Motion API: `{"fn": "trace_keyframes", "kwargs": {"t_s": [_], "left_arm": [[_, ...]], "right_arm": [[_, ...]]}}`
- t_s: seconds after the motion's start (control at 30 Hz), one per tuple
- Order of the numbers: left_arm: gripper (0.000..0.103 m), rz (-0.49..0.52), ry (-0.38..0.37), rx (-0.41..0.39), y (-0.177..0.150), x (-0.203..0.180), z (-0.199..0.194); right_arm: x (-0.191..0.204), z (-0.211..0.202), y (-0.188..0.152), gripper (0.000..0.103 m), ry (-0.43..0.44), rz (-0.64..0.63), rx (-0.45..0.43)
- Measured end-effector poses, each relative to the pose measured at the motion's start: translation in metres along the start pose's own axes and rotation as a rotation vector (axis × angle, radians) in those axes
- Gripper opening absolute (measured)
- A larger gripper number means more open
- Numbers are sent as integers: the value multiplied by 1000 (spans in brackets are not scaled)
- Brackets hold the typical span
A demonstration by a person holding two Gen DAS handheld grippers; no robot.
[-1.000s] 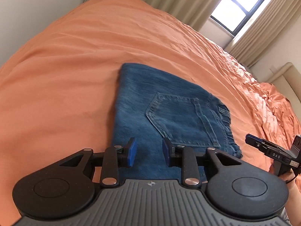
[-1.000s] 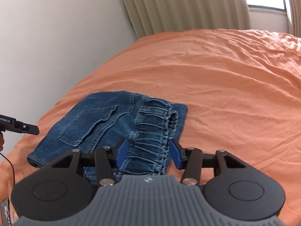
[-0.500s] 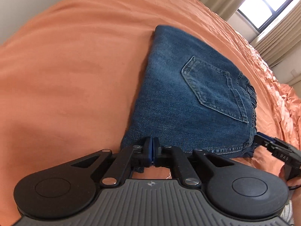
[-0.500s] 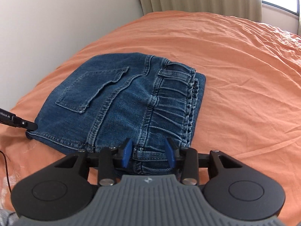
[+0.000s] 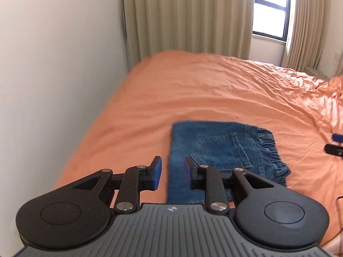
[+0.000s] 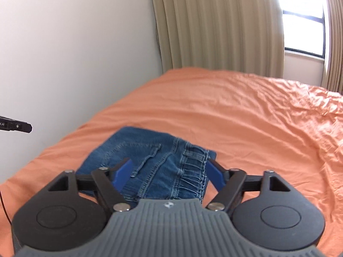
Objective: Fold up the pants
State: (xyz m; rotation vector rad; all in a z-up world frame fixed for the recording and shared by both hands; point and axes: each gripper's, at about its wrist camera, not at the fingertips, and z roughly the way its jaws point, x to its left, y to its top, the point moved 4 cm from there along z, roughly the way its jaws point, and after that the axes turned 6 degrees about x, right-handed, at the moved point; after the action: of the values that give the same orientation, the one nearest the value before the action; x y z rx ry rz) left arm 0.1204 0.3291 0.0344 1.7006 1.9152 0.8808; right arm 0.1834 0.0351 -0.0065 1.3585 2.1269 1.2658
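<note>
Folded blue denim pants (image 5: pixel 223 152), pocket up, flat on orange bedsheet (image 5: pixel 214 90). Left gripper (image 5: pixel 172 173): released, above pants. Right gripper (image 6: pixel 169 173): released, empty.

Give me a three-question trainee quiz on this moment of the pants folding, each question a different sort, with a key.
1. True or false: the left gripper is clamped on the jeans.
2. Multiple choice: the jeans lie on A) a wooden floor, B) an orange bedsheet, C) a grey sofa.
3. Fill in: the right gripper is ____, its jaws spread wide above the folded jeans.

Key:
1. False. Its jaws stand apart with nothing between them.
2. B.
3. Open.
</note>
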Motion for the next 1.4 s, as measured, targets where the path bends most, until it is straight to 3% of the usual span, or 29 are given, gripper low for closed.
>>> {"fn": "trace_keyframes", "kwargs": {"t_s": [0.1,0.17,0.27,0.33,0.5,0.6,0.8,1.03,1.4], "left_arm": [[56,49,81,-104,0,-17,-40],[80,82,97,-191,-7,-34,-63],[96,101,144,-242,-21,-63,-82],[100,101,162,-260,-33,-80,-88],[101,67,190,-263,-57,-119,-79],[101,10,146,-240,-70,-134,-65],[101,-47,191,-165,-98,-148,-28],[101,-137,152,-67,-117,-147,-6],[101,-165,163,-48,-122,-142,-1]], "right_arm": [[11,-34,-10,81,16,-1,-55],[17,-52,-18,81,3,15,-88],[24,-71,-34,81,-28,23,-117],[29,-78,-45,81,-34,17,-131],[35,-82,-67,81,-57,3,-146],[36,-79,-74,81,-68,1,-143],[34,-60,-95,81,-105,19,-70],[30,-39,-111,81,-120,40,-1],[28,-31,-110,81,-122,43,7]]}}
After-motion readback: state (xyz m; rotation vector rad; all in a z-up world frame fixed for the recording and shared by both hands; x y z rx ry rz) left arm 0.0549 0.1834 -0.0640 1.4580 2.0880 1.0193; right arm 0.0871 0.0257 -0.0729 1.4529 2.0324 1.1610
